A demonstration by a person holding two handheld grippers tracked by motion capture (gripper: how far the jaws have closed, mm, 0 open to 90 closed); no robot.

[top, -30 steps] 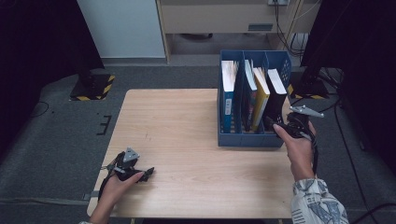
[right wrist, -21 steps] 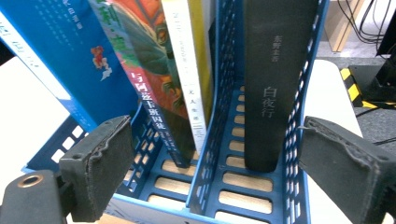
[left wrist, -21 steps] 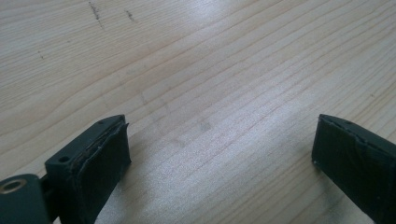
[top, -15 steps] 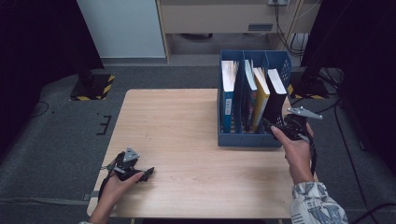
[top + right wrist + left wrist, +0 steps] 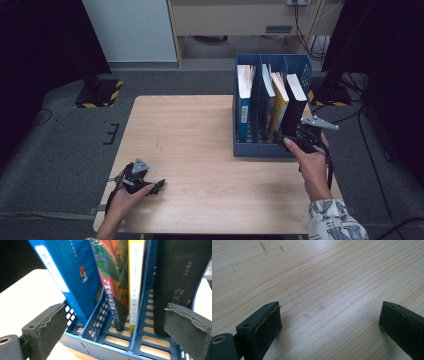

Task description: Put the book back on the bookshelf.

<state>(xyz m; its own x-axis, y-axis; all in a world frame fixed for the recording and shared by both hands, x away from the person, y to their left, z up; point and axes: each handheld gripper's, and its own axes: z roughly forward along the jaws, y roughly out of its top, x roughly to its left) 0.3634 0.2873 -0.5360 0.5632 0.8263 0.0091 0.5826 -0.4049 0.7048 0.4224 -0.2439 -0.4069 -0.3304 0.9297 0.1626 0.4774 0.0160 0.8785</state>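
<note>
The right gripper point(image 5: 295, 136) sits at the near right corner of the blue file rack point(image 5: 260, 149), and its jaws stand wide apart, having just been opening, with nothing pressed between the pads. In the right gripper view the rack's slotted front wall lies directly ahead of the gripper point(image 5: 112, 340), spanning the gap between the two black jaws without touching either. Just beyond the right-hand jaw stands the black book point(image 5: 180, 277), upright in the rack's end compartment; it is the thing closest to the gripper, a little ahead of that jaw's pad. Next inward is the yellow-spined book point(image 5: 136, 277), then the book with the red and green cover point(image 5: 112, 280), which leans against the divider, and farthest toward the left-hand jaw the blue book point(image 5: 67, 272), tilted. From the high view the black book point(image 5: 295, 102) rises just ahead of the gripper, with the hand point(image 5: 312, 167) holding it from behind.

Well apart from all this, the left gripper point(image 5: 159, 185) rests low at the near left corner of the wooden table point(image 5: 200, 135). Its jaws are also spread wide over bare wood, as the left gripper view point(image 5: 329, 322) shows, holding nothing.
</note>
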